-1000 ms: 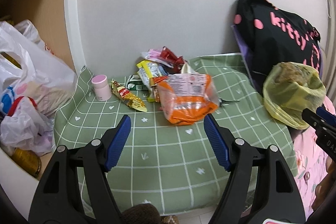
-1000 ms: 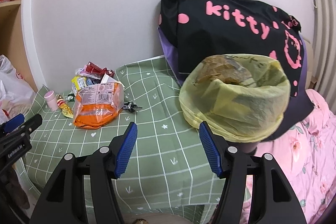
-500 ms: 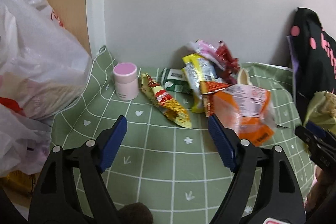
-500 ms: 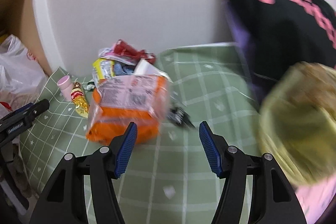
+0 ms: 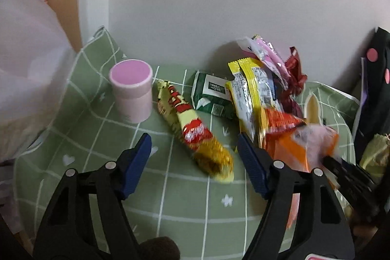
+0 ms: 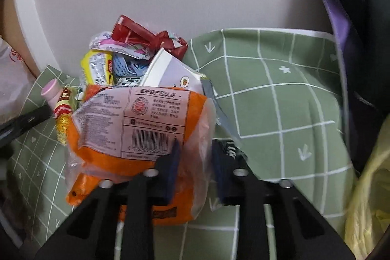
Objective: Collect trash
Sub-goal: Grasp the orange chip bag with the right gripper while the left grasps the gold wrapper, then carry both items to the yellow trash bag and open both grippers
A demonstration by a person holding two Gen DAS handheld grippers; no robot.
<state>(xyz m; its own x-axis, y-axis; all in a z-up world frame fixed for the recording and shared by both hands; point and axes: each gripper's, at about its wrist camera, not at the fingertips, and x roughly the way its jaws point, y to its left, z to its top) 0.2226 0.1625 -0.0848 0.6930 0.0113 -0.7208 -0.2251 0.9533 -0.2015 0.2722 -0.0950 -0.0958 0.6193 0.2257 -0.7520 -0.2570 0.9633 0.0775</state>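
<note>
A pile of wrappers lies on the green checked cloth by the wall. My right gripper is shut on the right edge of an orange snack bag, which also shows blurred in the left wrist view. My left gripper is open and empty, with a red-and-gold wrapper lying between its fingers just ahead. Behind are a green packet, a yellow wrapper, a pink wrapper and a red wrapper. A yellow trash bag sits at the right.
A pink-lidded jar stands at the left of the pile. White plastic bags hang over the left edge. A black bag with pink dots stands at the right. A white paper cup lies behind the orange bag.
Both grippers moved in toward the pile. My right gripper went from open to shut on the orange bag. My left gripper closed in on the red-and-gold wrapper, still open.
</note>
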